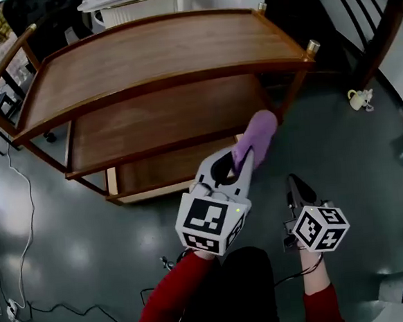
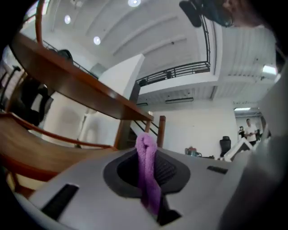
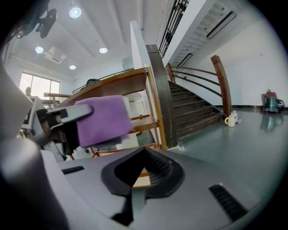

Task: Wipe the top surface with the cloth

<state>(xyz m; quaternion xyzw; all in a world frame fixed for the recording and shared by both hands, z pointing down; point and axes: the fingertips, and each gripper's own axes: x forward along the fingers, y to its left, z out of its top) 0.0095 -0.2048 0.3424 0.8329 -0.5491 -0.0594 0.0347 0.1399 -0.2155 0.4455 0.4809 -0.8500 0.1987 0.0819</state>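
A wooden three-shelf cart stands ahead of me, and its bare top surface (image 1: 158, 56) is the highest shelf. My left gripper (image 1: 247, 161) is shut on a purple cloth (image 1: 255, 137), which sticks out past the fingertips in front of the cart's right near corner, level with the middle shelf. In the left gripper view the cloth (image 2: 147, 170) hangs pinched between the jaws (image 2: 146, 144), with the cart's top seen from below. My right gripper (image 1: 295, 181) hangs lower right over the floor, shut on nothing. The right gripper view shows its closed tips (image 3: 144, 152) and the cloth (image 3: 102, 120) to the left.
A dark wooden chair (image 1: 382, 31) and a small pale pot (image 1: 358, 98) on the floor lie to the right of the cart. Cables (image 1: 21, 206) run over the grey floor at left. A staircase (image 3: 193, 112) rises behind the cart's right side.
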